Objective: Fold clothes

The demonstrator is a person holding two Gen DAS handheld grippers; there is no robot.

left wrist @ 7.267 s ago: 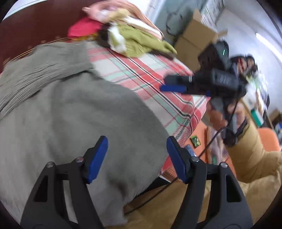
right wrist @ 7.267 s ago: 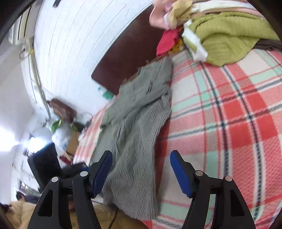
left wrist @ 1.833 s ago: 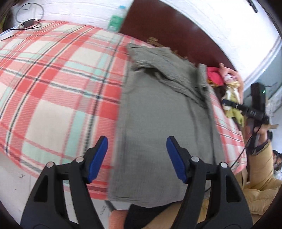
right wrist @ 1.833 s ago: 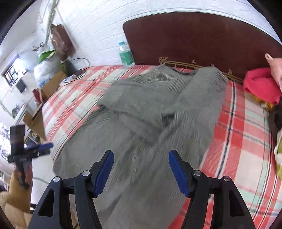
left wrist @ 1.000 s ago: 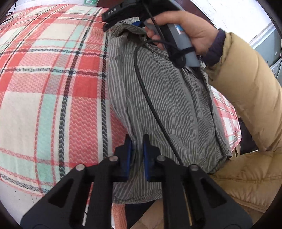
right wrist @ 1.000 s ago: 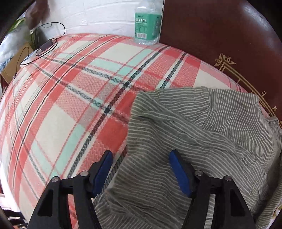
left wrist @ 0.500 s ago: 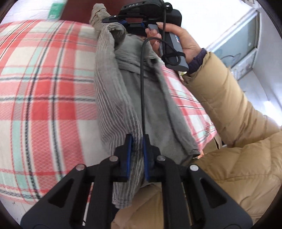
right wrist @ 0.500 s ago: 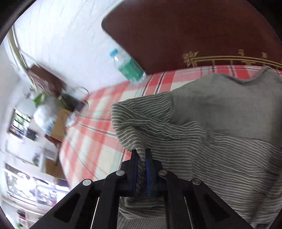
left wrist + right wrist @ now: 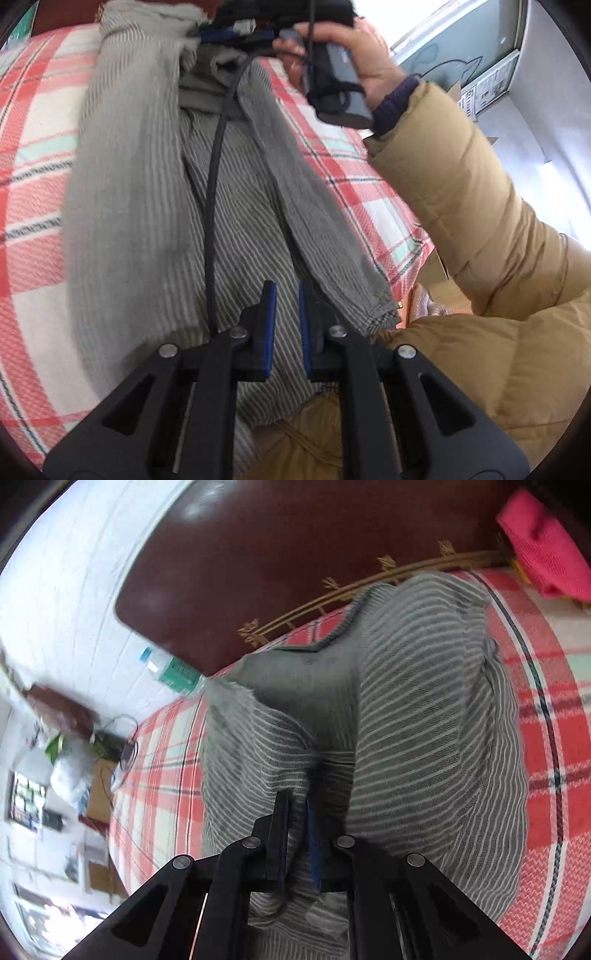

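Both the left gripper [image 9: 283, 325] and right gripper [image 9: 297, 843] pinch the striped shirt [image 9: 147, 206]; the carried edge should stay taut between the jaws.

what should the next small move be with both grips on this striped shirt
Probably carry the lifted side edge across and lay it down: the left hand-held gripper and right hand-held gripper are both shut on the grey striped shirt, which stands half-folded on the plaid bedsheet.

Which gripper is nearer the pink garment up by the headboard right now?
Right. The right gripper, pinching the striped shirt, sits down-bed from the pink garment; the left gripper grips the shirt's bottom end, farther away.
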